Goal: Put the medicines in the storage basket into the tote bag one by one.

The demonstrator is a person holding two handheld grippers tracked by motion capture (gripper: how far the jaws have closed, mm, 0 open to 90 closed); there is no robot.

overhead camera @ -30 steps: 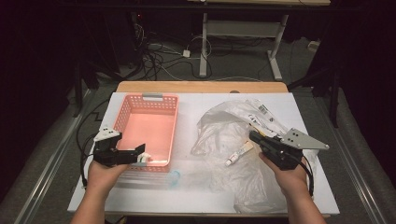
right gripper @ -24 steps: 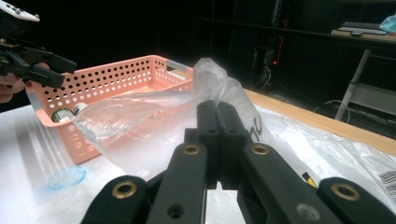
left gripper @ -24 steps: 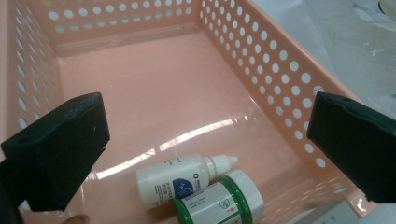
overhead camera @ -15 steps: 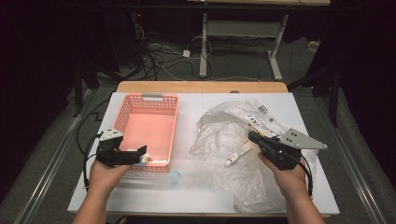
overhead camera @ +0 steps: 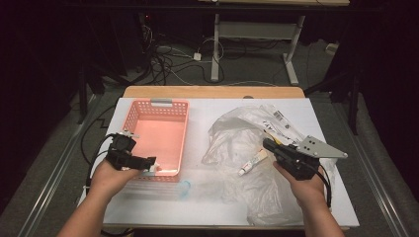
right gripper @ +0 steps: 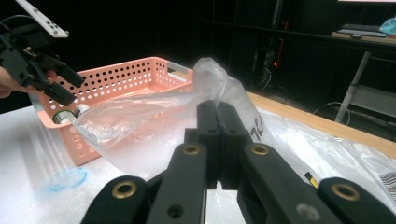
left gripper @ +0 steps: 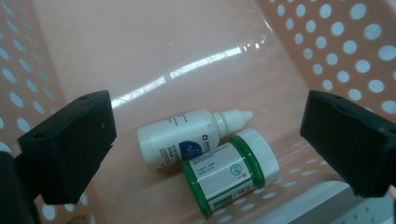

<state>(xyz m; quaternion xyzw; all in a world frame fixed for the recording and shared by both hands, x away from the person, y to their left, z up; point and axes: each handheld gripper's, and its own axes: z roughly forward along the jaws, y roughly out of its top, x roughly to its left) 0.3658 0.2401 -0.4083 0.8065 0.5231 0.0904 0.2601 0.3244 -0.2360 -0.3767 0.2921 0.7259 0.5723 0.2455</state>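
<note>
we've got left tongs (overhead camera: 148, 165) over the basket's (overhead camera: 163, 106) near end, jaws apart and just closing a bit on nothing, dropper bottle (left gripper: 187, 135) and green jar (left gripper: 231, 172) lying inside, right tongs (overhead camera: 269, 145) clamped on the plastic bag (overhead camera: 237, 128)

High cam looks down; tool cams close-up; all share basket (overhead camera: 160, 129).
</note>
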